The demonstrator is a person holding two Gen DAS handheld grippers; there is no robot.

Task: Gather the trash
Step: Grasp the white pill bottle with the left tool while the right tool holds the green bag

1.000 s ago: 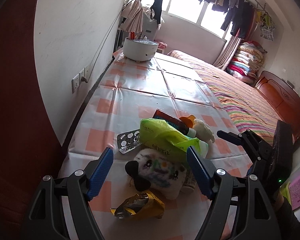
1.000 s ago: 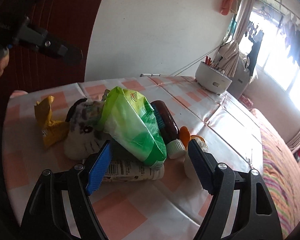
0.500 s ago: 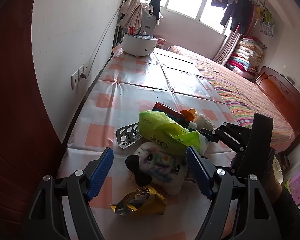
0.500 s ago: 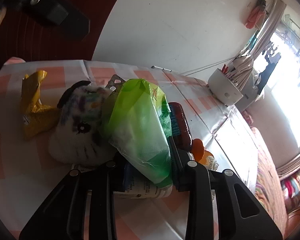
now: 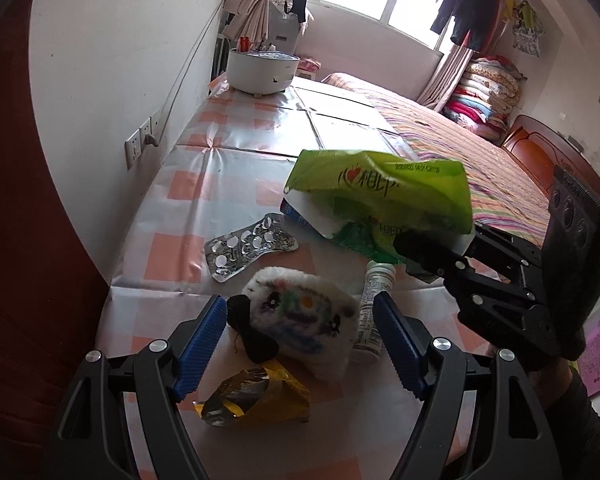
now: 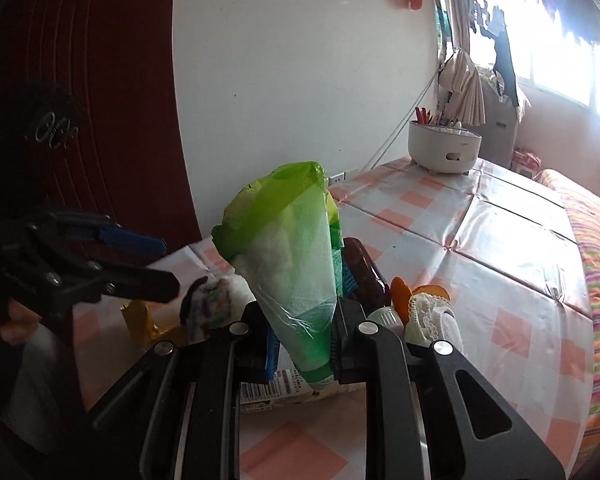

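Note:
My right gripper is shut on a green plastic tissue pack and holds it lifted above the table; the pack and that gripper also show in the left wrist view. My left gripper is open, low over a white plush toy, with a crumpled yellow wrapper just below it. An empty pill blister and a small white bottle lie on the checked tablecloth.
A dark bottle, an orange cap and a lace-covered item lie beside the pack. A white pot stands at the table's far end. The wall is on the left, a bed on the right.
My right gripper has lifted the green pack off the pile, uncovering the small white bottle. My left gripper has moved closer over the plush toy.

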